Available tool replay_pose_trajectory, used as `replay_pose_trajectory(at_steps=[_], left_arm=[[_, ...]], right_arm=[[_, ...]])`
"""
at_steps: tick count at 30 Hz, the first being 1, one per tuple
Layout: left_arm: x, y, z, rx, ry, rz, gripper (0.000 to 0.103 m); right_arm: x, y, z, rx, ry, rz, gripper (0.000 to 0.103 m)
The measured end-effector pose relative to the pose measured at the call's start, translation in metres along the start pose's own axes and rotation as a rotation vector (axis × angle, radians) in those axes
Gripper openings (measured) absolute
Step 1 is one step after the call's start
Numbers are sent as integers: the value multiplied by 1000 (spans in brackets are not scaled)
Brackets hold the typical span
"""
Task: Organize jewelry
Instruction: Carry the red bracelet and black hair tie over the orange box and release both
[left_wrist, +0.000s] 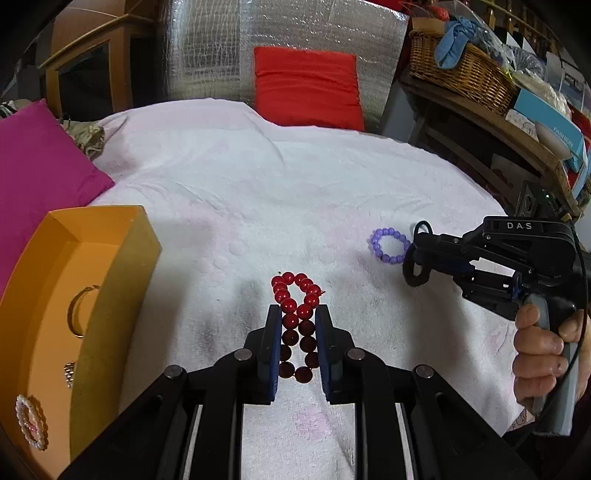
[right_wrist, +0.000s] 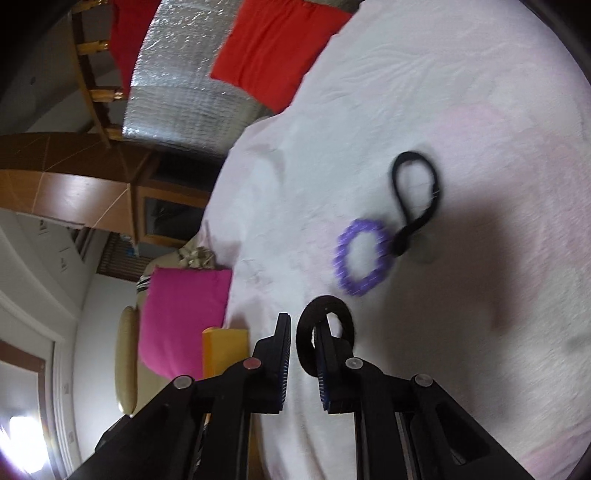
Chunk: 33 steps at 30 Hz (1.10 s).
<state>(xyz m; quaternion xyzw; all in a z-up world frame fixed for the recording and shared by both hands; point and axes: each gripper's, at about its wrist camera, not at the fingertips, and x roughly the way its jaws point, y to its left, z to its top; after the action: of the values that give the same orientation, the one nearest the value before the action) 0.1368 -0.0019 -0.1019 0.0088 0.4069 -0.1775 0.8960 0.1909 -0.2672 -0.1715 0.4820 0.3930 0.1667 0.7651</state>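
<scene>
A red bead bracelet (left_wrist: 297, 321) lies on the white towel (left_wrist: 258, 192). My left gripper (left_wrist: 297, 314) is shut on it, fingers pressing both sides. My right gripper (right_wrist: 304, 325) is open, rolled sideways, with a thick black ring band (right_wrist: 325, 339) looped over its right finger (right_wrist: 325, 341); it also shows in the left wrist view (left_wrist: 415, 269). A purple bead bracelet (right_wrist: 360, 256) lies just ahead of it, also in the left wrist view (left_wrist: 389, 245). A thin black loop (right_wrist: 415, 199) lies beyond the purple one.
An orange box (left_wrist: 110, 280) stands at the left, holding a gold bangle (left_wrist: 79, 312), a pearl bracelet (left_wrist: 31, 421) and a small silver piece. A magenta cushion (left_wrist: 40, 170) lies left, a red cushion (left_wrist: 306, 88) at the back, a wicker basket (left_wrist: 458, 70) on shelves right.
</scene>
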Motion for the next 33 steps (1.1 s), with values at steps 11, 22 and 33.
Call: replay_pose_trajectory(at_steps=[11, 22, 33], left_arm=[[-45, 20, -3, -39, -104, 56, 19], [-98, 60, -11, -135, -201, 195, 19], [-122, 129, -31, -259, -223, 315, 19]], right_arm=[[11, 42, -31, -84, 42, 93, 14], [38, 113, -75, -247, 119, 149, 14], [104, 168, -118, -328, 226, 154, 14]])
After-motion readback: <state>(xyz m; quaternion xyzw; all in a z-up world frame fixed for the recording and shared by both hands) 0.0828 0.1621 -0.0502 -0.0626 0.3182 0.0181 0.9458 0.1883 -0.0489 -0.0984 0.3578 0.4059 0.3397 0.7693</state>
